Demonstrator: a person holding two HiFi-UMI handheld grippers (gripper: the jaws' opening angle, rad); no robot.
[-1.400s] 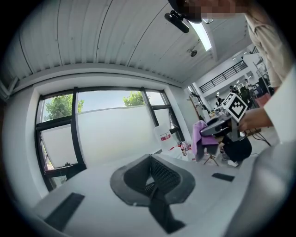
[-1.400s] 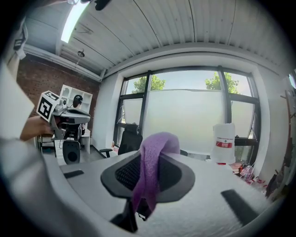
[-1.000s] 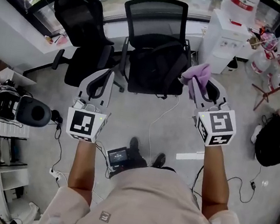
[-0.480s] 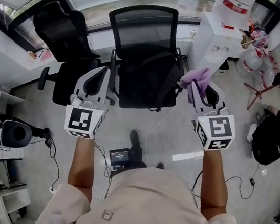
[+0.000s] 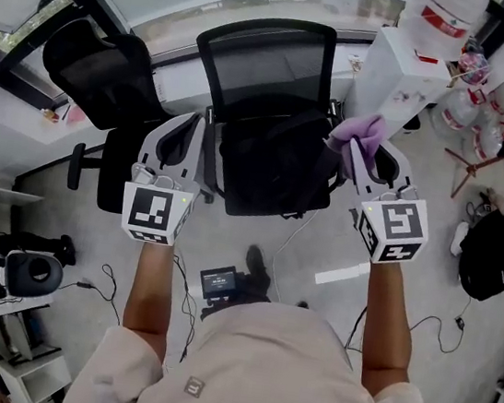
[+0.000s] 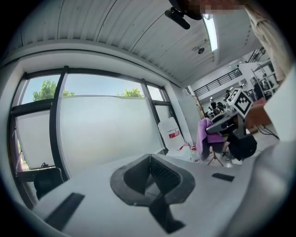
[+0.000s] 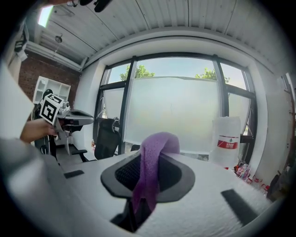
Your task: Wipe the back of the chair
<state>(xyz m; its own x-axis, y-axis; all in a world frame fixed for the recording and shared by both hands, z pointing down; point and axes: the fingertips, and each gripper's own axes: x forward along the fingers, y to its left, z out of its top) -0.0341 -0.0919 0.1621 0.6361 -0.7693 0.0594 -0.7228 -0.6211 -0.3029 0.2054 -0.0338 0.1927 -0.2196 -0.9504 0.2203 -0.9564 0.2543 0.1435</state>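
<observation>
A black mesh office chair (image 5: 266, 165) stands in front of me, its backrest (image 5: 267, 58) on the far side toward the window. My left gripper (image 5: 178, 142) hovers by the seat's left armrest, shut with nothing between its pads (image 6: 159, 171). My right gripper (image 5: 367, 156) is at the seat's right side, shut on a purple cloth (image 5: 359, 131). In the right gripper view the cloth (image 7: 150, 171) drapes out of the jaws and hangs down. Neither gripper touches the chair's back.
A second black chair (image 5: 101, 82) stands to the left. At the right rear is a white water dispenser (image 5: 405, 73) with a bottle (image 5: 443, 13) on top. A black bag (image 5: 496, 254) lies at the right, and a small device (image 5: 219, 282) with cables sits by my feet.
I have come closer to the mesh chair. Both grippers now flank its seat instead of hanging in front of it. The cloth stays clamped in the right gripper.
</observation>
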